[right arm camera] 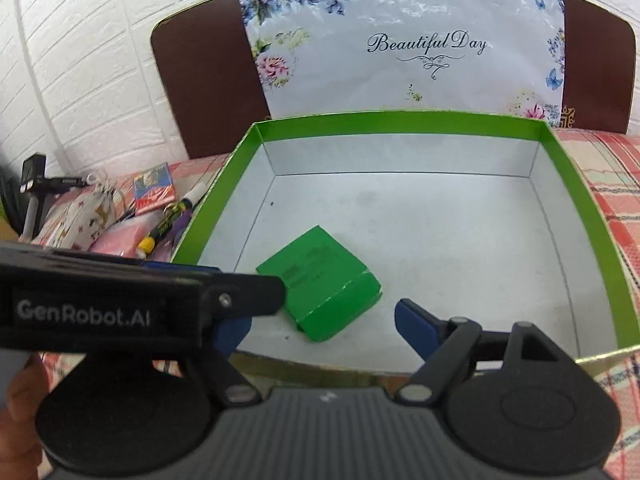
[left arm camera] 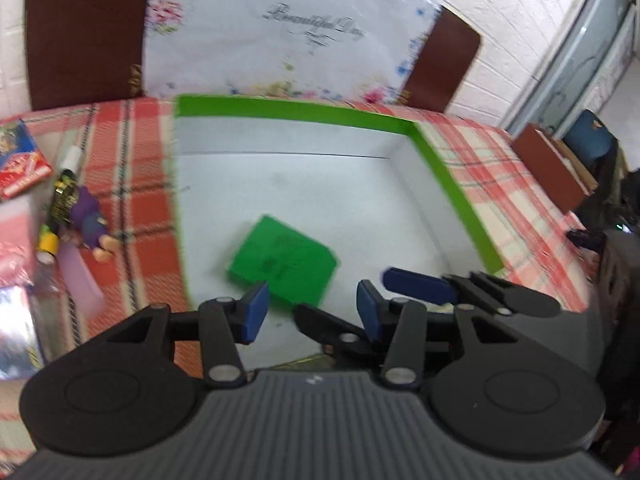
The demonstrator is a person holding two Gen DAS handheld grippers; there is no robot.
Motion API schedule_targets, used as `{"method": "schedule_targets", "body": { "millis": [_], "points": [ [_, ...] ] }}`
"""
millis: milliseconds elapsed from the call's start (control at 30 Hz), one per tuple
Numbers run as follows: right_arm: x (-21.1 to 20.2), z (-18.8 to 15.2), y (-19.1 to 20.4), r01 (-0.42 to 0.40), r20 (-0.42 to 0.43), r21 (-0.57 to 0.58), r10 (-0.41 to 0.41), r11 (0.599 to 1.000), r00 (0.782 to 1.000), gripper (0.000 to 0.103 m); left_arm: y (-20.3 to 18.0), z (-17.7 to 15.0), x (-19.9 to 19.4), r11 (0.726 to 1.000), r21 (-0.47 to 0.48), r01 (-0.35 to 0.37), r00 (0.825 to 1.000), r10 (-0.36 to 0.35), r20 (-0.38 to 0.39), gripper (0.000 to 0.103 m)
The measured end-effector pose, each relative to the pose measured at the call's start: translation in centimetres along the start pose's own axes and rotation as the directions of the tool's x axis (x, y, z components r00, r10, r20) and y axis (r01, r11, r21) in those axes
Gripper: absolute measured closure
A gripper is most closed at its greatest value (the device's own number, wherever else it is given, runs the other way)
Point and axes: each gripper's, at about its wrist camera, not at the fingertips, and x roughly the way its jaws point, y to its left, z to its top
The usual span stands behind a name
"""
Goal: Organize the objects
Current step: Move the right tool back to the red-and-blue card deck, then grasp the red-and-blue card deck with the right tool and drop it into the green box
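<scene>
Right wrist view shows the big green-rimmed box [right arm camera: 592,216] taking up most of the plaid tabletop [right arm camera: 616,184], and so far only one small green packet [right arm camera: 320,280] lies inside it, near the front wall. Everything else still sits outside to the left of the box: a red card pack [left arm camera: 22,164], a purple toy [left arm camera: 92,224], a marker pen [left arm camera: 60,200]. So I'd say barely started. Both the left gripper [left arm camera: 312,312] and right gripper [right arm camera: 320,324] hover at the box's front edge, fingers spread apart, holding nothing.
</scene>
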Motion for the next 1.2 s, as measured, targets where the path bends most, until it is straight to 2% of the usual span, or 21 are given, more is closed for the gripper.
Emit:
{"method": "schedule_targets", "body": {
  "millis": [100,167,233,300,367,400,467,533,600,667,733,767,800,867,1033,1067,1200],
  "points": [
    [-1.5,-0.8,0.5,0.021,-0.004,-0.054,-0.021,0.998,1.000,0.021,-1.8,-1.0,-0.7,0.999,0.040,0.036,0.999,-0.036,-0.002,0.054],
    [-3.0,-1.3,0.9,0.053,0.065,-0.053,-0.050,0.997,0.997,0.021,-2.6,-1.4,-2.3,0.997,0.077,0.024,0.998,-0.029,0.063,0.053],
    [-5.0,-1.5,2.2,0.104,0.218,-0.048,-0.091,0.993,0.972,0.021,-2.4,-1.8,-5.1,0.995,0.095,0.032,0.985,-0.048,0.165,0.053],
    [-6.8,-1.9,4.2,0.085,0.344,-0.050,-0.063,0.995,0.937,0.021,-1.3,-2.6,-8.4,0.994,0.103,0.033,0.966,-0.058,0.253,0.052],
    [-7.6,-2.3,7.1,0.046,0.413,-0.095,-0.003,0.994,0.911,0.021,0.9,-3.5,-11.4,0.994,0.103,0.019,0.950,-0.050,0.307,0.048],
    [-7.6,-2.6,8.8,0.030,0.425,-0.130,0.028,0.991,0.905,0.022,2.1,-4.2,-12.6,0.995,0.098,0.004,0.946,-0.036,0.322,0.048],
    [-6.9,-3.2,12.3,-0.025,0.410,-0.194,0.104,0.981,0.906,0.022,4.9,-6.0,-14.8,0.993,0.073,-0.096,0.931,0.064,0.358,0.048],
    [-5.4,-3.9,15.5,-0.112,0.360,-0.235,0.193,0.966,0.913,0.023,8.0,-7.5,-16.1,0.978,0.040,-0.205,0.915,0.177,0.362,0.049],
    [-3.2,-4.4,18.6,-0.171,0.283,-0.266,0.247,0.949,0.927,0.024,11.1,-8.5,-16.5,0.957,-0.020,-0.289,0.906,0.280,0.319,0.049],
    [-0.7,-4.6,21.1,-0.161,0.233,-0.289,0.233,0.944,0.944,0.024,13.7,-8.9,-16.5,0.939,-0.115,-0.323,0.904,0.342,0.255,0.051],
    [1.7,-4.1,22.0,-0.109,0.201,-0.257,0.164,0.960,0.966,0.021,15.9,-9.3,-16.6,0.932,-0.198,-0.302,0.913,0.343,0.220,0.051],
    [2.8,-3.7,22.1,-0.097,0.193,-0.233,0.144,0.968,0.971,0.016,16.5,-9.7,-16.7,0.928,-0.228,-0.295,0.915,0.343,0.212,0.051],
    [3.7,-3.3,22.1,-0.087,0.184,-0.219,0.129,0.972,0.974,0.007,17.1,-9.8,-17.0,0.924,-0.247,-0.290,0.915,0.343,0.210,0.051],
    [5.5,-2.8,22.4,-0.064,0.155,-0.208,0.097,0.976,0.983,0.000,17.9,-10.1,-17.1,0.920,-0.274,-0.280,0.917,0.341,0.206,0.051],
    [10.0,-3.1,24.7,-0.018,0.061,-0.266,0.035,0.964,0.998,0.002,19.2,-10.9,-17.5,0.917,-0.306,-0.254,0.922,0.325,0.208,0.050],
    [9.9,-3.2,24.5,-0.029,0.077,-0.253,0.050,0.967,0.996,0.006,19.3,-10.9,-17.6,0.918,-0.307,-0.250,0.924,0.321,0.209,0.050],
    [8.2,-4.2,23.5,-0.075,0.039,-0.246,0.088,0.966,0.995,0.007,19.6,-11.7,-17.6,0.924,-0.298,-0.240,0.930,0.307,0.203,0.050]
  ]
}}
